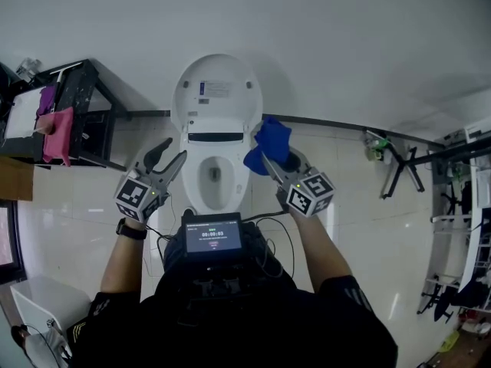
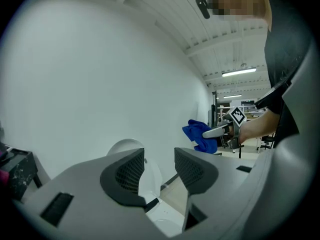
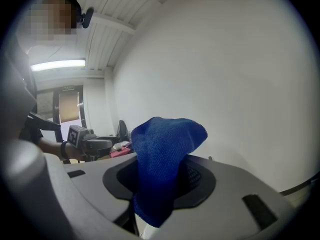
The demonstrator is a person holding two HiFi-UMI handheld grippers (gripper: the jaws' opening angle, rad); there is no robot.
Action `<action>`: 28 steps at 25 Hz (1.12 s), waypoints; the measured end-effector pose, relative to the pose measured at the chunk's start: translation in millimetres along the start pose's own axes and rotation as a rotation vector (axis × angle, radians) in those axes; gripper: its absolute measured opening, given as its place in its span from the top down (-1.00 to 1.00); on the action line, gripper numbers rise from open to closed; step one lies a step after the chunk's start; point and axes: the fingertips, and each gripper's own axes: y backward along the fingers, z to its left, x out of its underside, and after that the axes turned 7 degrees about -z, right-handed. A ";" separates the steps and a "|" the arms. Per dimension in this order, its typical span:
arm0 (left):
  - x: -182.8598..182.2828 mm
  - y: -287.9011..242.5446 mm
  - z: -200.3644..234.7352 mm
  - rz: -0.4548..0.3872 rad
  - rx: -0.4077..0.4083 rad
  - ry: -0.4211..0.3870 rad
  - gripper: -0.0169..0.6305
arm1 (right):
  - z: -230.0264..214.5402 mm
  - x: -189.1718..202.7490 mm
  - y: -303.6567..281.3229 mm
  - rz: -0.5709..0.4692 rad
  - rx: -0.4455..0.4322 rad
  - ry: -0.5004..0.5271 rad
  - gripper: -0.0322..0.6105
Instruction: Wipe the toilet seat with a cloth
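Observation:
A white toilet (image 1: 215, 167) stands against the wall with its lid (image 1: 216, 89) raised and the seat (image 1: 193, 179) down around the bowl. My right gripper (image 1: 274, 159) is shut on a blue cloth (image 1: 268, 146), held in the air just right of the toilet's tank end; the blue cloth (image 3: 162, 159) bulges up between the jaws. My left gripper (image 1: 170, 153) is open and empty, raised left of the seat. In the left gripper view the lid (image 2: 131, 151) shows between the jaws, with the blue cloth (image 2: 200, 135) and right gripper (image 2: 216, 131) beyond.
A black rack (image 1: 80, 113) with pink and purple cloths (image 1: 57, 133) stands at the left wall. A dark floor stand (image 1: 403, 163) and metal racks (image 1: 464, 205) are at the right. A screen device (image 1: 212, 236) sits on the person's chest. Pale floor tiles surround the toilet.

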 end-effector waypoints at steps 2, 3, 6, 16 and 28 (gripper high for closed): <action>2.2 -3.0 0.9 0.005 0.005 0.003 0.35 | -3.0 4.0 -4.0 0.016 -0.004 0.011 0.38; 4.0 -4.4 1.7 0.007 0.008 0.005 0.35 | -4.6 6.7 -6.8 0.026 -0.007 0.018 0.38; 12.0 -9.0 3.6 0.024 0.021 0.010 0.34 | -10.4 15.1 -16.7 0.053 -0.014 0.037 0.38; 59.1 -33.7 3.7 0.095 0.068 0.052 0.26 | -40.4 69.9 -51.2 0.166 -0.037 0.022 0.38; 138.6 -60.3 -2.1 0.178 0.091 0.131 0.23 | -87.9 208.9 -107.2 0.419 -0.104 0.124 0.38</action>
